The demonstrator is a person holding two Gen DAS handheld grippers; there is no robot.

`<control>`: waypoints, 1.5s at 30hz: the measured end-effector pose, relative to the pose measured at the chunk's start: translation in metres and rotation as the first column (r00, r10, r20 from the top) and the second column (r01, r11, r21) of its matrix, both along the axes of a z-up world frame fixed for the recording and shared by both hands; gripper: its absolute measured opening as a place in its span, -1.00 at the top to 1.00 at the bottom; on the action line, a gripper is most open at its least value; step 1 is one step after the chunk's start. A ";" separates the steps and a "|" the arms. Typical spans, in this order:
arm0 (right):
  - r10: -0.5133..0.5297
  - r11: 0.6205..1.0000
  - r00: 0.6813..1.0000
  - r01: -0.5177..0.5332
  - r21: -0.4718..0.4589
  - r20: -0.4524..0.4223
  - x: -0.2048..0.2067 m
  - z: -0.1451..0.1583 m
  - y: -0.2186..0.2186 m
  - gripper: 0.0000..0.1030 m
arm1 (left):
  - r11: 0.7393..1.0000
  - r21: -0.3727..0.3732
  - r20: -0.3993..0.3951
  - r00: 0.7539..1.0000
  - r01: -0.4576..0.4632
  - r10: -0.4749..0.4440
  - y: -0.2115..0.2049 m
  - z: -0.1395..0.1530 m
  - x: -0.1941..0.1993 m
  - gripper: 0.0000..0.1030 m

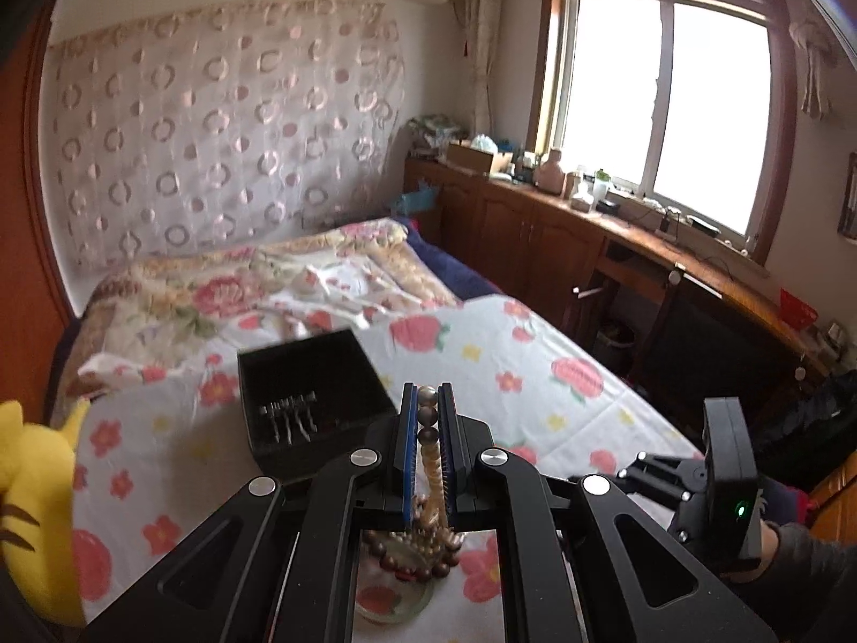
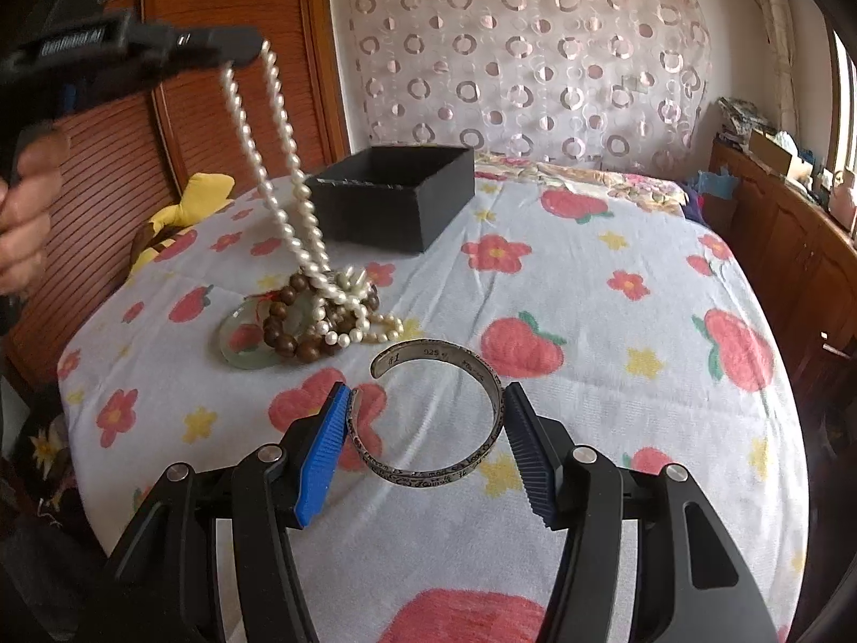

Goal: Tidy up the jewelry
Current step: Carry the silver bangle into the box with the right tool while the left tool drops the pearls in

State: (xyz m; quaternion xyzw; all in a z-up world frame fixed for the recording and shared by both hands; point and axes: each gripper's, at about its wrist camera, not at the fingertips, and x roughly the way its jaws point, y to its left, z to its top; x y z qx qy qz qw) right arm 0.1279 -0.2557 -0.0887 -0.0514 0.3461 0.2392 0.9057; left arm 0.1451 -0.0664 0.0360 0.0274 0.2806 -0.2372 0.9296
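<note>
1. On the flowered bedspread (image 2: pixel 589 289), between the spread jaws of the right gripper (image 2: pixel 423 445): silver cuff bracelet (image 2: pixel 455 461), lying flat, its gap turned toward the left pad. Left pad (image 2: pixel 321 450) touching or nearly touching the cuff's end; right pad (image 2: pixel 527 450) just beside the band, contact not clear. Jaws wide, not closed on anything.
2. Held raised over the bed in the left gripper (image 2: pixel 252 51): pearl necklace (image 2: pixel 278 161), pinched between nearly closed jaws. Seen in the left wrist view as beads (image 1: pixel 428 423) caught between the two pads, strand dropping below.
3. Looked like this: cuff dull silver, engraved outside with script, stamped "925" inside. Pearls cream-white, hanging as a double strand, lower end still heaped on the bed.
4. Heaped beneath the pearls: brown wooden bead bracelet (image 2: pixel 292 329) and a pale green translucent bangle (image 2: pixel 235 345), touching one another, just beyond the cuff.
5. Farther back on the bed: open black box (image 2: pixel 396 209), well apart from the cuff. Inside, per the left wrist view, a few small metallic pieces (image 1: pixel 286 418), blurred, kind not clear.
6. At the bed's left edge: yellow plush toy (image 2: pixel 182 214).
</note>
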 end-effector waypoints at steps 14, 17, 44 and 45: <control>0.047 0.999 0.993 -0.045 -0.019 0.113 0.019 0.062 0.022 -0.18 | 0.997 0.004 0.112 0.991 -0.072 0.071 0.015 0.071 0.024 0.87; 0.059 0.998 0.990 -0.057 -0.019 0.126 0.029 0.073 0.030 -0.18 | 0.995 0.010 0.121 0.988 -0.098 0.096 0.019 0.085 0.041 0.87; 0.075 0.997 0.996 -0.073 -0.037 0.051 0.147 0.067 0.081 -0.18 | 0.976 0.066 -0.132 0.967 -0.209 0.216 0.060 -0.046 0.121 0.87; 0.074 0.997 0.996 -0.072 -0.040 0.045 0.151 0.065 0.085 -0.18 | 0.976 0.066 -0.133 0.967 -0.209 0.216 0.060 -0.048 0.118 0.87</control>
